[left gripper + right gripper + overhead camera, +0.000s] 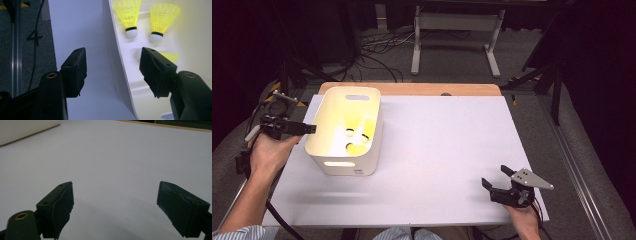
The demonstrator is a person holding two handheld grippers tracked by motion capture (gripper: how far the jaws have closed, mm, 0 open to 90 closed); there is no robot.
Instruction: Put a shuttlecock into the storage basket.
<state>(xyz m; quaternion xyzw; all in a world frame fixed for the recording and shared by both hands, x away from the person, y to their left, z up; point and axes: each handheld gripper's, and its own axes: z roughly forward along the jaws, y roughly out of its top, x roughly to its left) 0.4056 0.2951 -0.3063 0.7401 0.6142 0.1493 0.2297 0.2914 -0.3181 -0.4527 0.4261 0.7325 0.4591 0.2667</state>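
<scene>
Left gripper point(113, 67) spread apart, straddling near-left wall of white bin point(362, 165) without pressing it. Inside bin, two yellow shuttlecocks point(130, 17) lying side by side, cork tips toward gripper, skirts away; a third point(170, 56) half hidden behind one jaw. Right gripper point(497, 177) wide apart over bare white tabletop point(437, 150), near right, well apart from bin.

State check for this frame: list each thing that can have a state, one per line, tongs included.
Left tongs: open, jaws astride the bin's near wall, not pressing it.
Right tongs: open, nothing between the jaws, low over the table.
White bin: upright on the table, open-topped.
Yellow shuttlecocks: loose inside the bin, lying on its floor.
Table: white top, bare around the right tongs.
</scene>
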